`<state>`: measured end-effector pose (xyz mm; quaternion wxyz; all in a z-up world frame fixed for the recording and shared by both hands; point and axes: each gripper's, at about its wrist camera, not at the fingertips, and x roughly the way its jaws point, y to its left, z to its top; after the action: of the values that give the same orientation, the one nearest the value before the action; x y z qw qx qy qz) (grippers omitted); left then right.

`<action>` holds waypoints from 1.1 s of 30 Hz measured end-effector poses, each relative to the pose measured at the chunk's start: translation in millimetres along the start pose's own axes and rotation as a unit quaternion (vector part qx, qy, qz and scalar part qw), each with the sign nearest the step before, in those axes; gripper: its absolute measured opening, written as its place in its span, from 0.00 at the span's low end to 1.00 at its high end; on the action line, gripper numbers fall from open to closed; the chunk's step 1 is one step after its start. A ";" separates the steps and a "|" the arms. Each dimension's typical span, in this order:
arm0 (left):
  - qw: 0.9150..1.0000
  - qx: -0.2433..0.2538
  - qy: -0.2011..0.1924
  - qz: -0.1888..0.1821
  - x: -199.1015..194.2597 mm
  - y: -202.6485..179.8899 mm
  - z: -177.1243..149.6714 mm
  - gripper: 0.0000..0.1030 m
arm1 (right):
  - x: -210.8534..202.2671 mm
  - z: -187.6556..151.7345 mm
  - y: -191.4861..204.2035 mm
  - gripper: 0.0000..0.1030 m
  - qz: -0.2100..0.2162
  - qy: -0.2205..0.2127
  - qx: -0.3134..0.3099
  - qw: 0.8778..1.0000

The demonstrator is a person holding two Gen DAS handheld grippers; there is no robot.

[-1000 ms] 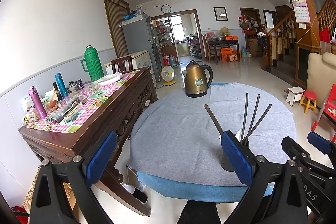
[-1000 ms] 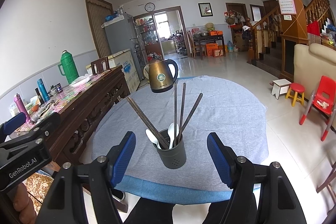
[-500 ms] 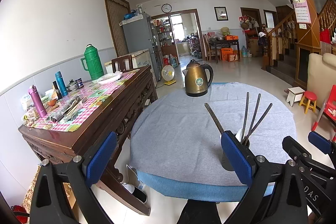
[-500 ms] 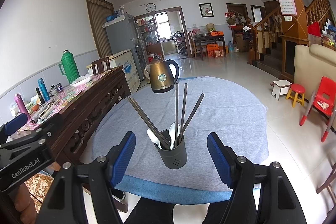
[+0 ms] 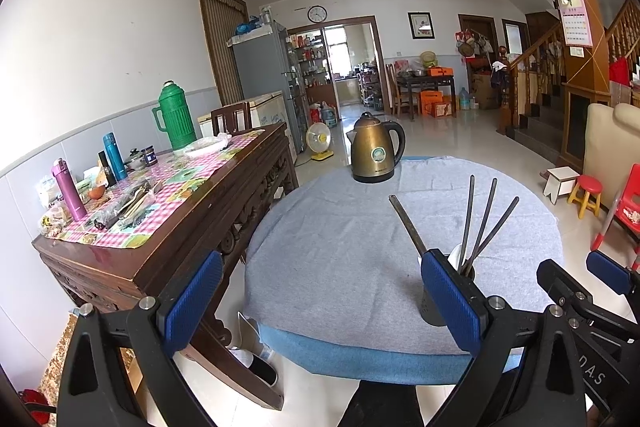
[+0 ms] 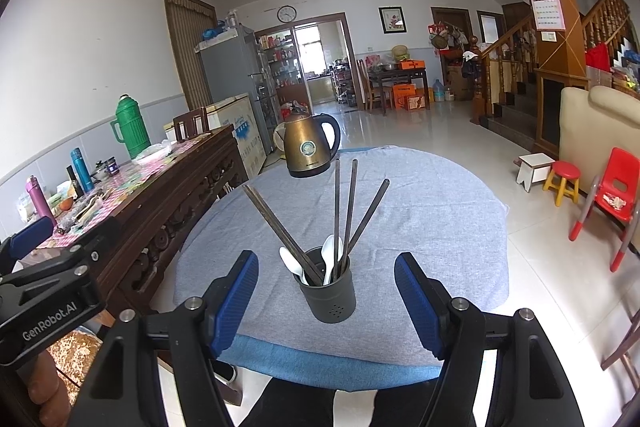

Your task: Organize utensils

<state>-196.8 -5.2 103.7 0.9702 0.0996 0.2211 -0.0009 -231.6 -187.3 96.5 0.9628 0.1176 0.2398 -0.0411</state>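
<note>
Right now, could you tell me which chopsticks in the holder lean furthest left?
The crossed pair slanting toward the sideboard; the other three stand nearly upright or lean right.

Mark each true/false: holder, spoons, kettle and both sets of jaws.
1. The holder stands upright on the round table. True.
2. It holds chopsticks and white spoons. True.
3. The right gripper is clamped on the holder. False: its jaws are open and apart from it.
4. The kettle lies tipped over. False: it stands upright at the far edge.
5. The left gripper holds a spoon. False: its jaws are open and empty.
</note>
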 end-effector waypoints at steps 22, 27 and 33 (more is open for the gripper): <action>0.999 -0.022 0.041 -0.011 46.7 -0.7 0.4 0.97 | 24.9 4.8 1.5 0.72 -0.019 0.012 -0.027 0.999; 0.998 -0.025 0.053 -0.013 60.0 -2.6 -0.9 0.97 | 35.8 3.5 -0.5 0.72 -0.021 0.022 -0.027 0.999; 0.997 -0.026 0.073 -0.013 79.8 -3.8 -5.1 0.97 | 53.6 -0.5 -0.1 0.72 -0.021 0.041 -0.028 0.999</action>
<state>-127.2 -4.6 64.2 0.9535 0.0714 0.2928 -0.0004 -184.6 -188.5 70.8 0.9541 0.0875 0.2821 -0.0496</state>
